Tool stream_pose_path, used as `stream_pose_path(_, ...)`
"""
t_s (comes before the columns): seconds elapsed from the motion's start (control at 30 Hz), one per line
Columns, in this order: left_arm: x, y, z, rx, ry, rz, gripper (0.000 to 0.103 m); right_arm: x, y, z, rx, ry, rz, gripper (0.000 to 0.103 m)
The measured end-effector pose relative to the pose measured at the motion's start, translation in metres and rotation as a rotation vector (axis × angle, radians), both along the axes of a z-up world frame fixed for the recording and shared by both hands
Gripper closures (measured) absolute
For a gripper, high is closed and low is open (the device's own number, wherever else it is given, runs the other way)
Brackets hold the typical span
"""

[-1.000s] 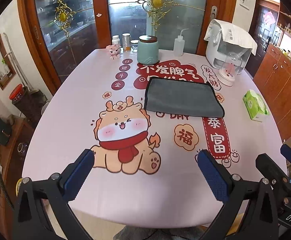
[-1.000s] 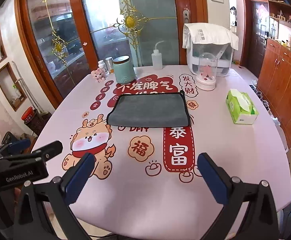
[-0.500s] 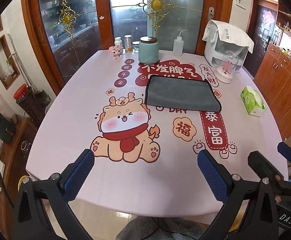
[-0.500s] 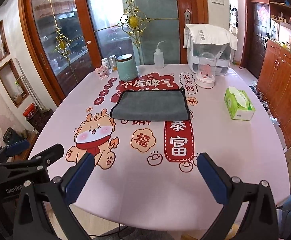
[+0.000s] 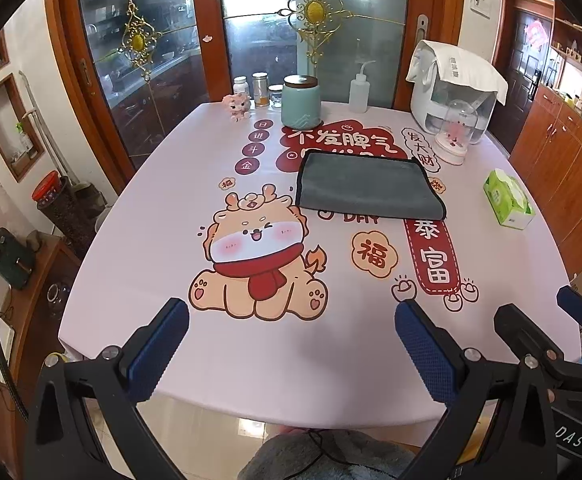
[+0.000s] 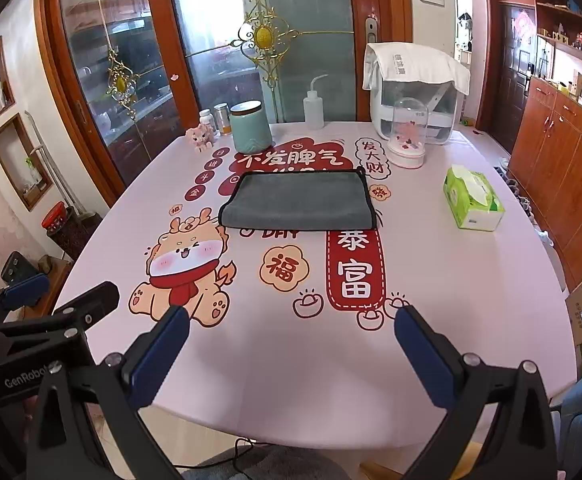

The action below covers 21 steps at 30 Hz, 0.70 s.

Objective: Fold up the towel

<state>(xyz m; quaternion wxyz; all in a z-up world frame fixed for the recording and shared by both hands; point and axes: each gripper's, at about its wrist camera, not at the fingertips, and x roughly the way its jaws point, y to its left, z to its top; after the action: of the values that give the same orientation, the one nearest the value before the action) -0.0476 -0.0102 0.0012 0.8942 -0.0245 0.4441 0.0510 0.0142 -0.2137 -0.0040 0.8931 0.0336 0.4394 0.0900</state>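
Note:
A grey towel [image 5: 367,190] lies flat and folded on the pink printed tablecloth [image 5: 163,216], past the table's middle; it also shows in the right wrist view [image 6: 299,200]. My left gripper [image 5: 291,344] is open and empty, held above the table's near edge, far from the towel. My right gripper [image 6: 291,344] is open and empty, also at the near edge. The right gripper's fingers [image 5: 523,332] show at the right of the left wrist view. The left gripper's body [image 6: 47,320] shows at the left of the right wrist view.
At the table's far side stand a teal canister [image 5: 301,100], small jars [image 5: 259,89], a squeeze bottle [image 5: 359,88], a covered white appliance [image 5: 451,92] and a glass dome [image 5: 457,132]. A green tissue box [image 5: 509,198] sits at the right. Wooden cabinets [image 6: 563,152] line the right wall.
Both grippers have drawn back and up from the table, so the towel looks smaller and farther and the near table edge and floor now show. The towel has not moved.

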Motion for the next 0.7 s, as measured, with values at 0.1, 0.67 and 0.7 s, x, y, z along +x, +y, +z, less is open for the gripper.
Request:
stream_pose_path(0.1, -0.0001, -0.0002, 0.0, 0.004, -0.005, 0.0, 0.001, 0.0004, 0.0016, 0.0004, -0.004, -0.002, -0.005, 0.0)
stream_pose_path(0.67, -0.0046, 0.0004, -0.0029, -0.001, 0.004, -0.015, 0.001, -0.0059, -0.0014, -0.001, -0.009, 0.007, -0.027, 0.0)
stream_pose_path(0.7, -0.0047, 0.0005, -0.0025, -0.002, 0.004, -0.016, 0.001, -0.006, -0.0015, -0.0009, -0.009, 0.007, -0.027, 0.0)
